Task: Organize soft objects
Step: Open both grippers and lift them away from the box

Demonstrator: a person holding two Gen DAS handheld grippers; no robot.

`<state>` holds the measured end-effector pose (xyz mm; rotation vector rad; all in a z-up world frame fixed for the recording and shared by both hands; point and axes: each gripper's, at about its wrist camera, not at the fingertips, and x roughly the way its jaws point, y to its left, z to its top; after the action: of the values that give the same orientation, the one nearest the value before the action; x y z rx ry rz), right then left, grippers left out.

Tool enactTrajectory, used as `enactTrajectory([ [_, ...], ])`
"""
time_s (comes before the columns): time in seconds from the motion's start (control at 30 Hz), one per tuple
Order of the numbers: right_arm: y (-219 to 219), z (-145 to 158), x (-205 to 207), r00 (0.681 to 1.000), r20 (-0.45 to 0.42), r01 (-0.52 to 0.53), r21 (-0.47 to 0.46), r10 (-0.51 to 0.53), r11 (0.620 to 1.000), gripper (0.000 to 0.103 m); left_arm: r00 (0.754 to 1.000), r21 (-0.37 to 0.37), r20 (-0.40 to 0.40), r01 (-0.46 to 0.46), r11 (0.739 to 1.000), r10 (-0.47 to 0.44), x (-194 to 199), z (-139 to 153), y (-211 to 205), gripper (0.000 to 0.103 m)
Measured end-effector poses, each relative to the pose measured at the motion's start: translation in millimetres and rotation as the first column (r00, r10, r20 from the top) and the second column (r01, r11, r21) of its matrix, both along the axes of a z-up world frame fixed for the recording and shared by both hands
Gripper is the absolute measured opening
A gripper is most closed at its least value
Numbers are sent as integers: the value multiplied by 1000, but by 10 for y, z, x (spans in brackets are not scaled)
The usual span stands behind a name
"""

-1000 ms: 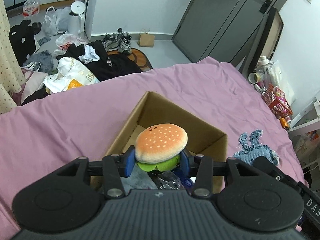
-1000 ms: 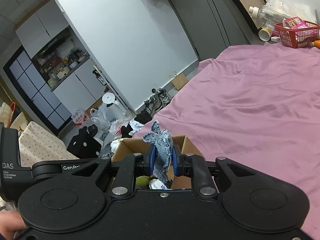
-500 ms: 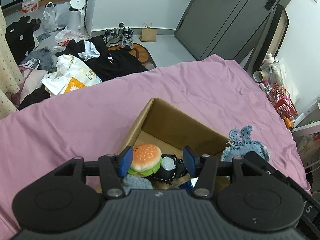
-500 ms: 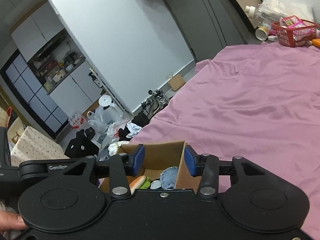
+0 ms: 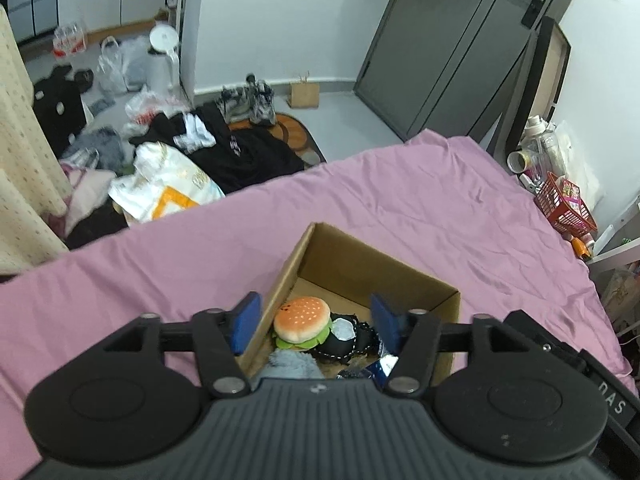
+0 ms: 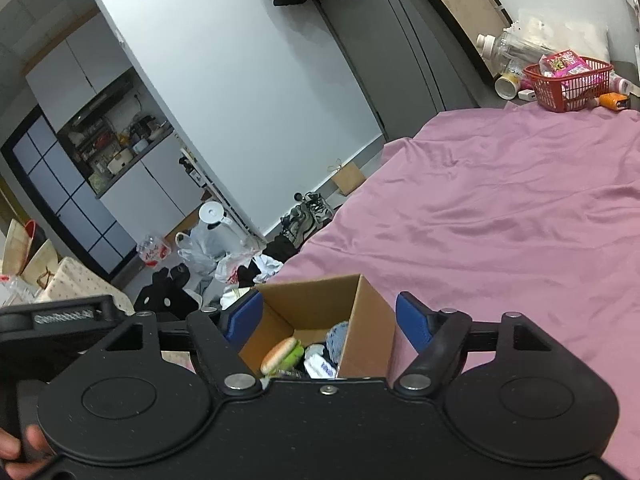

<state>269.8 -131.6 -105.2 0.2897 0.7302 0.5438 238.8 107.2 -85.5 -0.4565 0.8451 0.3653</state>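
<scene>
A brown cardboard box [image 5: 372, 256] stands on the pink bed sheet [image 5: 420, 200]. A plush hamburger [image 5: 303, 322] lies inside it beside a black soft item [image 5: 352, 342], a grey furry one [image 5: 292, 364] and a blue denim toy [image 6: 338, 336]. My left gripper [image 5: 316, 322] is open and empty above the box's near side. My right gripper [image 6: 330, 322] is open and empty above the same box [image 6: 370, 332]; the hamburger [image 6: 280, 354] shows there too.
Clothes and bags [image 5: 172, 168] litter the floor past the bed's far edge, with shoes [image 5: 252, 98] by the wall. A red basket [image 5: 566, 208] and bottles sit at the right of the bed. A grey door [image 5: 452, 40] stands behind.
My left gripper opened and dropped the hamburger into the box. My right gripper opened and dropped the denim toy into the box. Both jaws have spread wider and pulled back.
</scene>
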Motion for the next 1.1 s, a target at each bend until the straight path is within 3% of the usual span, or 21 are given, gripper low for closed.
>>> enactTrajectory([
  [0.1, -45, 88, -103, 999, 34, 14, -35, -12, 999, 88, 1000, 22, 4, -5, 1000, 5, -111, 133, -57, 76],
  [0.2, -119, 209, -227, 997, 62, 46, -62, -42, 997, 100, 1000, 17, 16, 12, 1000, -12, -227, 245, -108, 78],
  [0.27, -183, 275, -305, 996, 73, 64, -71, -59, 995, 103, 1000, 20, 21, 19, 1000, -20, -303, 314, -141, 80],
  [0.53, -454, 659, -582, 993, 31, 118, -101, -115, 988, 103, 997, 20, 39, 68, 997, -69, -600, 546, -254, 90],
  [0.9, -481, 1120, -1131, 994, 44, 101, -176, -95, 979, 103, 988, 35, 111, 104, 994, -108, -1105, 926, -461, 95],
  [1.1, -537, 1343, -1455, 992, 81, 110, -184, -96, 977, 103, 983, 65, 100, 149, 987, -155, -1350, 1068, -617, 99],
])
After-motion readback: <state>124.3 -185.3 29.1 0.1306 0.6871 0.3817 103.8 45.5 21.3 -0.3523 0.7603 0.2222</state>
